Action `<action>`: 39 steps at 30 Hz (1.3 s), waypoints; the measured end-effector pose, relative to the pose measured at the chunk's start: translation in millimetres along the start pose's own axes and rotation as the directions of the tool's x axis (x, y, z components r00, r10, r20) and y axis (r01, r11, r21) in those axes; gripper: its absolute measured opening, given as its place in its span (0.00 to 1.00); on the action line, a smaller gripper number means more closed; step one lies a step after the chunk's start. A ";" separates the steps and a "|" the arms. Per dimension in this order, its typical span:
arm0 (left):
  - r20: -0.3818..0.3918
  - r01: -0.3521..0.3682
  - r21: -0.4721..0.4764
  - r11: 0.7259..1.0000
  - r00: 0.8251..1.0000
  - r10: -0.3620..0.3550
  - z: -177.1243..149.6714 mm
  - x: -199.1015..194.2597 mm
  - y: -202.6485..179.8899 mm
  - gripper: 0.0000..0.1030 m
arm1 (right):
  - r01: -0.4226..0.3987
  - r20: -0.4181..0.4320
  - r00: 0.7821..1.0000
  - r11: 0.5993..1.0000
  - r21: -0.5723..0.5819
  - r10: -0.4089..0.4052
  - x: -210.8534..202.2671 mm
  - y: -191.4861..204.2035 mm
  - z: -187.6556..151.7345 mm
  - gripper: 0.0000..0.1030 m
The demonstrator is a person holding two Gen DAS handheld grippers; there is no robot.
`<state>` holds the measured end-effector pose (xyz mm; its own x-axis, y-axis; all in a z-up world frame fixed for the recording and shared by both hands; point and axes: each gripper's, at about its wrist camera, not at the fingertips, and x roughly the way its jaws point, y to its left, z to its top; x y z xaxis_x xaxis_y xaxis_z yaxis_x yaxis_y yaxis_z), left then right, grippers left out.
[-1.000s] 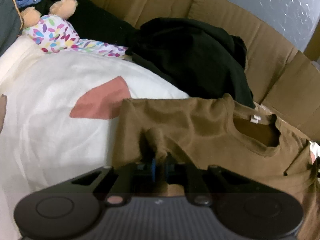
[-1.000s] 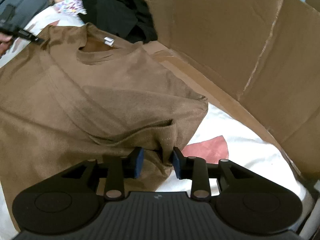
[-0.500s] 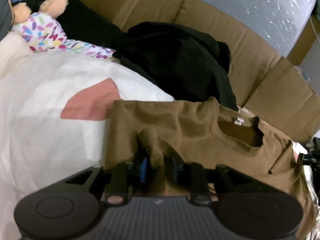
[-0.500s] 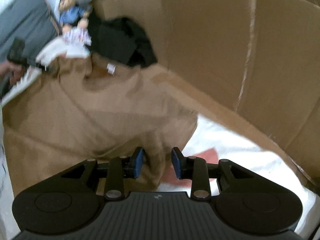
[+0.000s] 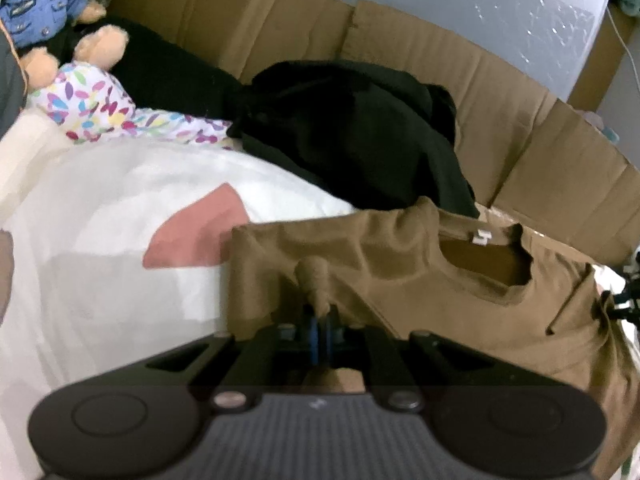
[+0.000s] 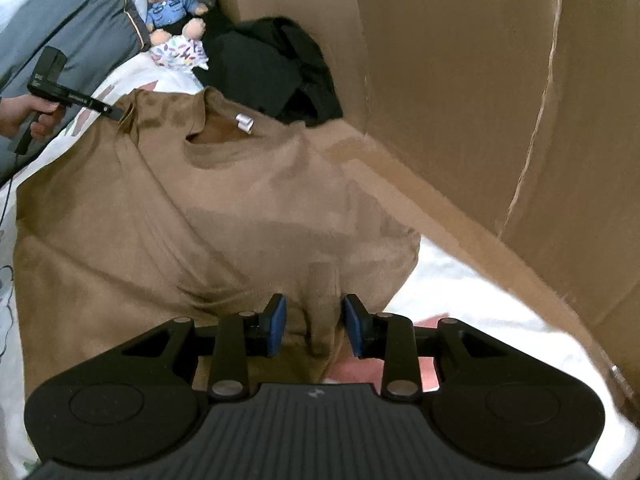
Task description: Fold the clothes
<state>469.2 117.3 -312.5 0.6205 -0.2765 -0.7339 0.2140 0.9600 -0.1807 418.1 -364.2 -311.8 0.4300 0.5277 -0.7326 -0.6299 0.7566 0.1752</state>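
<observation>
Two grippers worked one brown T-shirt (image 6: 168, 216) spread on the white sheet (image 5: 100, 240). My left gripper (image 5: 320, 330) was pinched tight on a ridge of its sleeve, probably to lift that side for a fold. My right gripper (image 6: 314, 326) was closing around the opposite sleeve's bunched cloth, pads not yet pressing. Farther back lay one black garment (image 5: 352, 128), one floral piece (image 5: 96, 108) and one teddy bear (image 6: 170, 0) against the cardboard wall (image 6: 500, 92).

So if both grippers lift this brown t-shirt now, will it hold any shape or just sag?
The brown t-shirt will likely sag: it already creases and bunches where the left gripper pinches a fold. It probably weighs little, being thin knit. The right gripper is closing around a ridge of cloth, which may slip out if caught shallowly.
</observation>
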 end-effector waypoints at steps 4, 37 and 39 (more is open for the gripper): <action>0.027 0.003 -0.002 1.000 1.000 -0.003 6.5 -14.1 1.8 0.03 | -0.006 0.033 0.999 0.999 0.034 0.005 -13.0 -3.7 2.7 0.03; 0.133 -0.155 -0.053 0.986 0.978 0.161 61.1 37.2 22.2 0.03 | 0.135 0.026 0.987 0.913 0.385 -0.157 31.6 -76.4 44.5 0.02; 0.156 -0.186 -0.027 0.982 0.970 0.188 61.2 40.8 17.9 0.03 | 0.147 0.025 0.985 0.909 0.390 -0.170 35.0 -78.5 45.3 0.02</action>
<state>544.5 120.4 -305.6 0.7595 -0.0945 -0.6436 0.0743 0.9955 -0.0585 511.9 -387.6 -321.4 0.5474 0.4007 -0.7347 -0.2567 0.9160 0.3083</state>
